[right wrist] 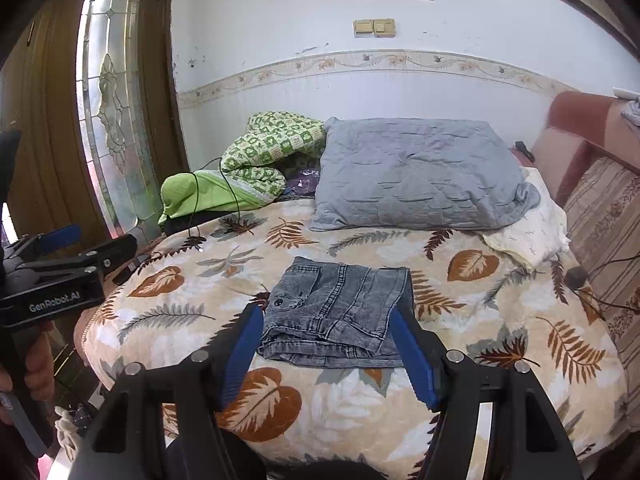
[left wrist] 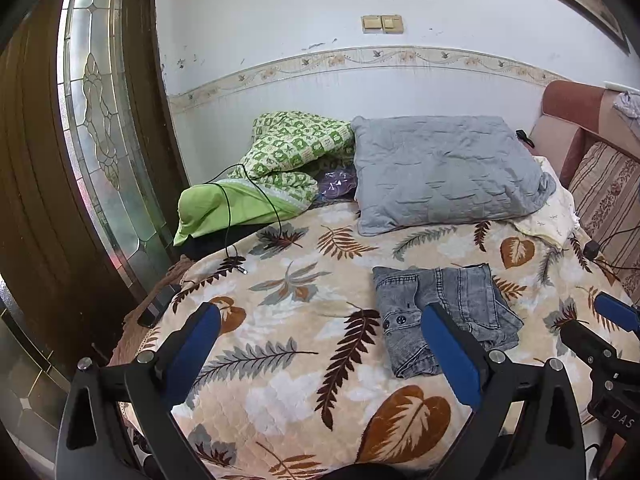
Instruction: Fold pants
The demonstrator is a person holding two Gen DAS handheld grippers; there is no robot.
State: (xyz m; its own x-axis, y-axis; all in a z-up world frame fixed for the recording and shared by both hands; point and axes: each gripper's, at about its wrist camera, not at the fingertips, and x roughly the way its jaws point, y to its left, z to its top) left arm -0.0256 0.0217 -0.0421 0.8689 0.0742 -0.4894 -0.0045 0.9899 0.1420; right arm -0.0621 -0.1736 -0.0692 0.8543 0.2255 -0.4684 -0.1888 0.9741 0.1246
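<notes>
The grey denim pants (left wrist: 448,312) lie folded into a small square bundle on the leaf-patterned bedspread (left wrist: 304,344); they also show in the right wrist view (right wrist: 340,312). My left gripper (left wrist: 320,320) is open and empty, hovering above the bed to the left of the pants, its right finger overlapping their near edge in view. My right gripper (right wrist: 326,324) is open and empty, raised just in front of the pants with its blue pads (right wrist: 412,356) framing them. Neither gripper touches the pants.
A grey pillow (left wrist: 444,172) and a green patterned quilt (left wrist: 288,152) lie at the back of the bed. A black cable (left wrist: 232,216) trails over the left side. A striped sofa back (right wrist: 604,216) stands at right, a wooden door (left wrist: 60,160) at left.
</notes>
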